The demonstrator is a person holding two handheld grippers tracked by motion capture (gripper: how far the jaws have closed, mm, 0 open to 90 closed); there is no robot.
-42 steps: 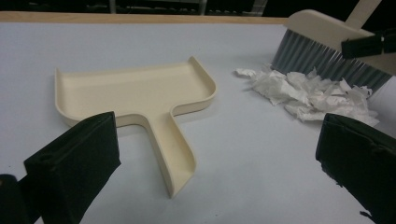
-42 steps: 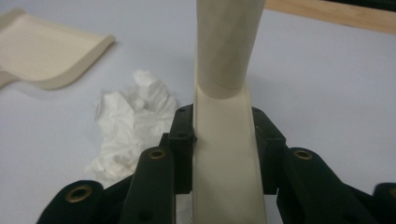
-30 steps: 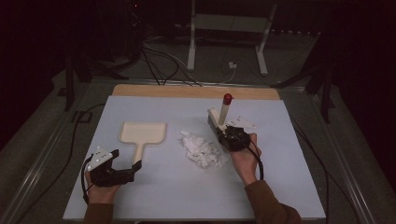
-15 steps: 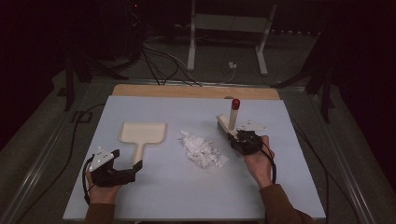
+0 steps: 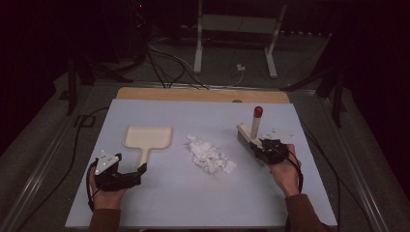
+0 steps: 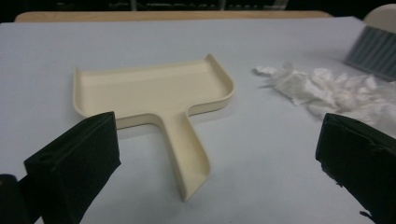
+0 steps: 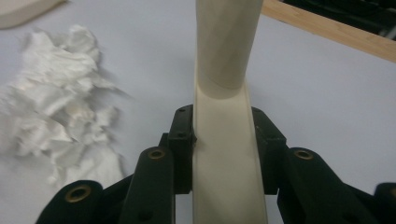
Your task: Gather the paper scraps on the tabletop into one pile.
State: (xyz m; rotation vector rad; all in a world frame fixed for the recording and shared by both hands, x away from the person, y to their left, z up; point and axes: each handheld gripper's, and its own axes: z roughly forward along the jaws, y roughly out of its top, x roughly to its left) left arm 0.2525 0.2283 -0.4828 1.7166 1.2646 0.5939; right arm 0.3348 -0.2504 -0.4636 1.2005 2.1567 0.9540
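Cream brush [image 5: 251,133] clamped by its handle in right hand-held gripper [image 5: 267,147], bristle head on the table [image 5: 300,193], red-tipped handle pointing up, right of the white paper scraps [image 5: 209,155]. Left hand-held gripper [image 5: 138,172] jaws spread wide, grasping nothing, sitting just short of the handle of the cream dustpan [image 5: 147,140], which lies flat left of the scraps.

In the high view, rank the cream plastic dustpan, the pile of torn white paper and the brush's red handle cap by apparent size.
1. Cream plastic dustpan
2. Pile of torn white paper, somewhat smaller
3. Red handle cap, clearly smallest
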